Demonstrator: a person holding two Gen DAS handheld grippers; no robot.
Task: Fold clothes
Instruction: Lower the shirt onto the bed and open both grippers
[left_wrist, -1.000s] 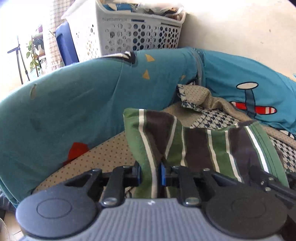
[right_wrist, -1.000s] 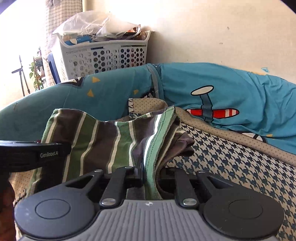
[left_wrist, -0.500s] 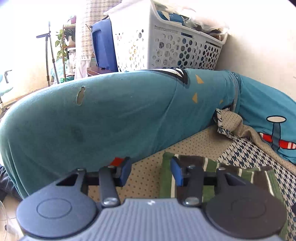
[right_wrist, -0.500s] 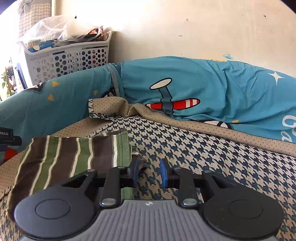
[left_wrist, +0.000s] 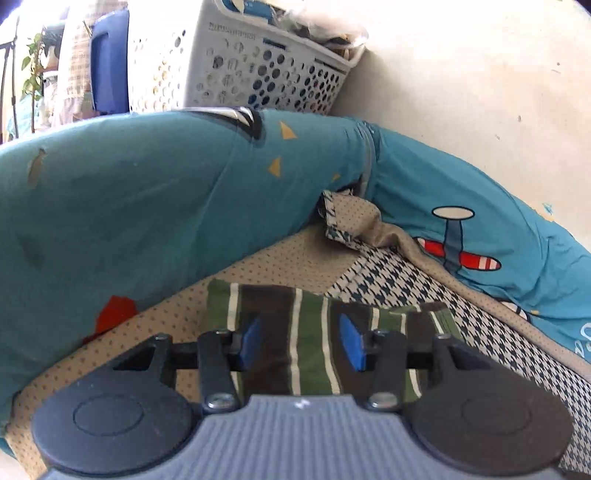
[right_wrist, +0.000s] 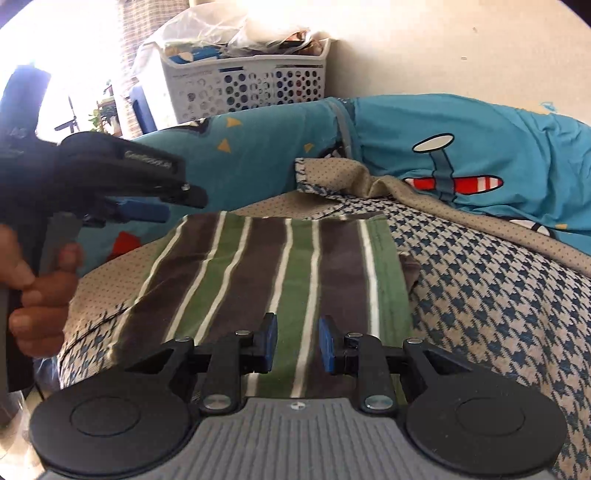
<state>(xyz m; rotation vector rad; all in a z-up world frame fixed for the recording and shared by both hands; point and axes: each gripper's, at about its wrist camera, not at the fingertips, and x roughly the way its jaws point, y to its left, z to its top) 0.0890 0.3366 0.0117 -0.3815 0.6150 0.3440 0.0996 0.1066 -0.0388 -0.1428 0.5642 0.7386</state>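
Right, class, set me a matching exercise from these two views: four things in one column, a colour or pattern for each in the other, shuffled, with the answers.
Things:
1. Folded garment
2. Basket
3. Cushion
4. Cover

Descriptions:
A. White with round holes
B. Teal with yellow triangles
C. Green and brown stripes
D. Blue and beige houndstooth

Pairs: 1-C, 2-A, 3-B, 4-D
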